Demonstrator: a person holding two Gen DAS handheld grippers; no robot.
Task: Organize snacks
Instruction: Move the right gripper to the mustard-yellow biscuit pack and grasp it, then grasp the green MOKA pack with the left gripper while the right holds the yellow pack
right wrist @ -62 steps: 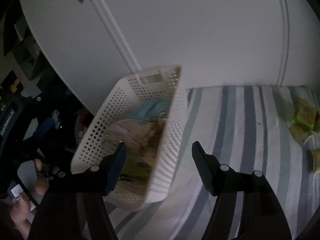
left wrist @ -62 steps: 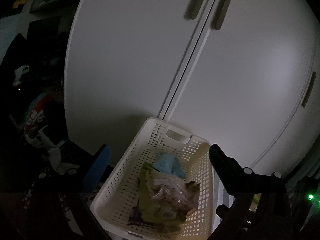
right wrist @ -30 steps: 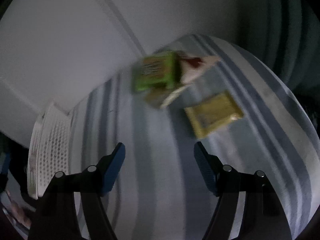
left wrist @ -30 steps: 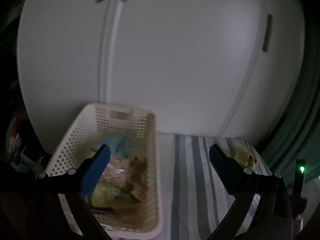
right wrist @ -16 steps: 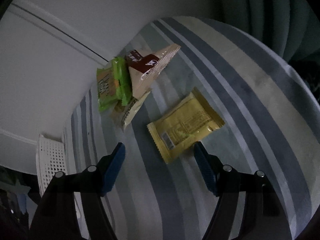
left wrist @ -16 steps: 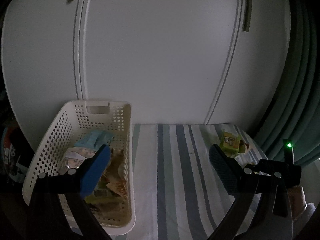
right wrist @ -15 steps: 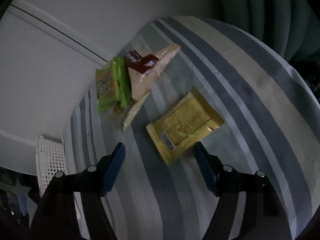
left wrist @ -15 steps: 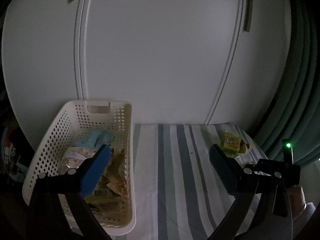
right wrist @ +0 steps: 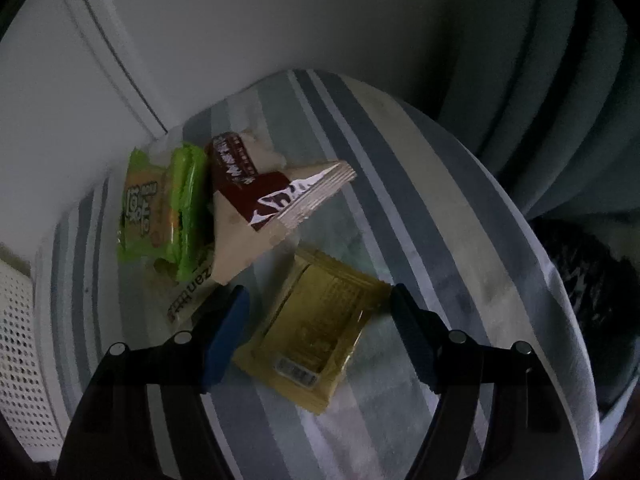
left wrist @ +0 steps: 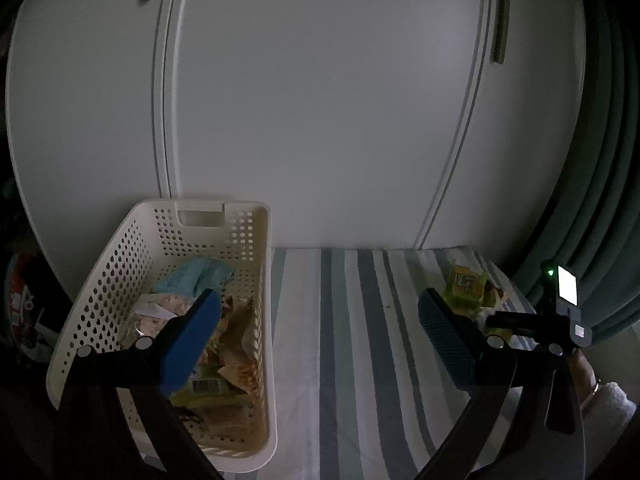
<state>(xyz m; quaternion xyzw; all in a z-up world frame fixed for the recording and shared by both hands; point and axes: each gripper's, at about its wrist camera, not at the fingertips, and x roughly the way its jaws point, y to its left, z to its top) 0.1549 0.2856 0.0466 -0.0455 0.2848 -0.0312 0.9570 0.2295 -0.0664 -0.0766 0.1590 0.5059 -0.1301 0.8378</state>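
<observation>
**A:** How far along is the snack sorting?

**B:** Partly done, by my reading. A white perforated basket (left wrist: pixel 264 320) sits at the left end of a striped cloth (left wrist: pixel 360 360) and already holds several packets, including a pale blue one (left wrist: pixel 196 278). Four snacks lie loose at the cloth's right end, well apart from the basket.

**A:** Which ones?

**B:** A green packet (right wrist: pixel 160 212), a cream and brown wedge-shaped pack (right wrist: pixel 256 212) touching it, a pale packet (right wrist: pixel 192 292) partly beneath both, and a flat yellow packet (right wrist: pixel 320 328) just beside them.

**A:** And the grippers?

**B:** The right gripper (right wrist: pixel 316 334) is spread wide and empty, one finger on either side of the yellow packet. Whether it touches the cloth, I cannot tell. The left gripper (left wrist: pixel 318 336) is also wide and empty, hovering near the basket.
</observation>
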